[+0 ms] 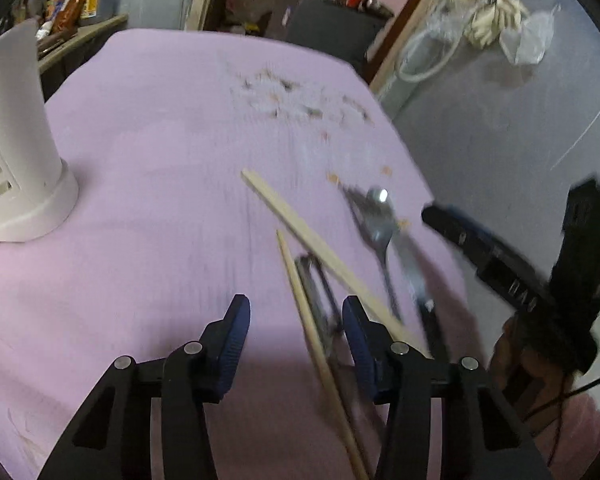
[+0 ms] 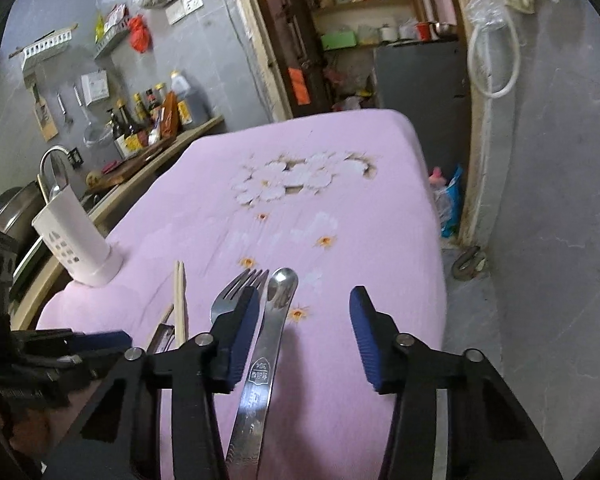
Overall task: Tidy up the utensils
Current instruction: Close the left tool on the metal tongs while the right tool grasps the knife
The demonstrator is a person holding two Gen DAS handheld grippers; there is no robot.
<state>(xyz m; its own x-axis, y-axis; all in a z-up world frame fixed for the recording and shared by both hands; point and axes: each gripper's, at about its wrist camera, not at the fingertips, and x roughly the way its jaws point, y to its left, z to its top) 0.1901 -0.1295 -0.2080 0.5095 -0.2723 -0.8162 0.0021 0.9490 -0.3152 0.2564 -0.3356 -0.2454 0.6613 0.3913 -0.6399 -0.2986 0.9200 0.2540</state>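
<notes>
A white perforated utensil holder [image 1: 16, 152] stands upright at the table's left; it also shows in the right wrist view [image 2: 78, 236]. Two wooden chopsticks [image 1: 320, 252] lie on the pink cloth beside a metal peeler [image 1: 320, 292], a fork [image 2: 232, 296] and a steel spoon [image 2: 276, 320]. My left gripper [image 1: 296, 320] is open and empty just above the chopsticks and peeler. My right gripper [image 2: 304, 308] is open, with the spoon's handle lying between its fingers and the fork under its left finger [image 2: 240, 328].
The pink floral tablecloth [image 2: 300, 184] covers the table, whose right edge drops to a grey floor [image 2: 540, 240]. A counter with bottles [image 2: 152, 120] and a sink tap [image 2: 52, 160] runs along the left. The other gripper [image 1: 500, 264] shows at the right.
</notes>
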